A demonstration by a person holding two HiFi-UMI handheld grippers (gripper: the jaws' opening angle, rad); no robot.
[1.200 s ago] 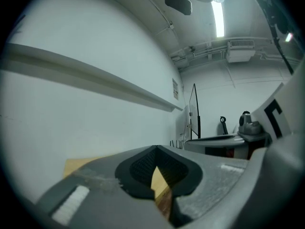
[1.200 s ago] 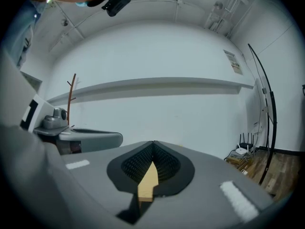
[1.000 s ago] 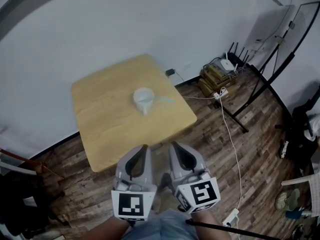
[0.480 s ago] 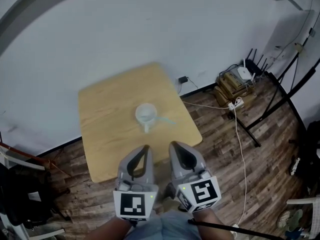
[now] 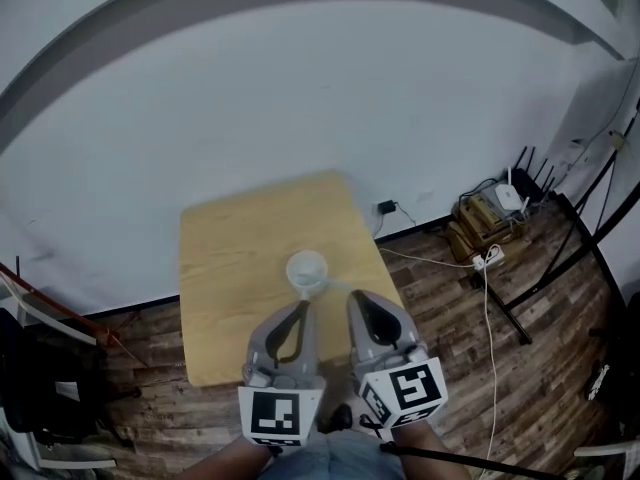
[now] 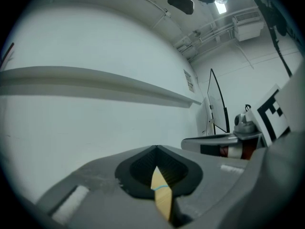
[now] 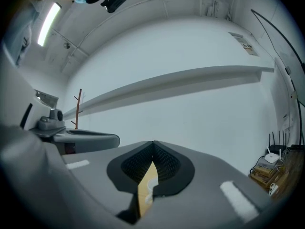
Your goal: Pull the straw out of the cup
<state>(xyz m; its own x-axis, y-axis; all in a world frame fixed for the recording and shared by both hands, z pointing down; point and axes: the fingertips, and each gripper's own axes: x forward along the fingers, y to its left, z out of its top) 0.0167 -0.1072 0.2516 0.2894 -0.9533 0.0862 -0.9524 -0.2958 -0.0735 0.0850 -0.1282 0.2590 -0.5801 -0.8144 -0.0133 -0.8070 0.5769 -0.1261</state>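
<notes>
Both tongs are clenched with nothing between them. The left tongs (image 5: 299,308) and right tongs (image 5: 357,299) are held side by side at the near part of the wooden worktop (image 5: 225,278). The white cup (image 5: 306,268) stands upright near the worktop's middle, just beyond their tips. The straw cannot be made out.

The table (image 5: 225,278), at centre frame, is presenting a light wood top, matt and smooth. The floor (image 5: 440,338), at lower right, is showing dark wood planks with a dull sheen. The wall (image 5: 300,98) is reading as plain matt white. The cup (image 5: 307,268) is appearing white and smooth; whether it is plastic or paper cannot be told. The left gripper (image 5: 300,308) and right gripper (image 5: 357,298) are showing grey matt plastic shells with black ribbed pads (image 6: 138,168).
</notes>
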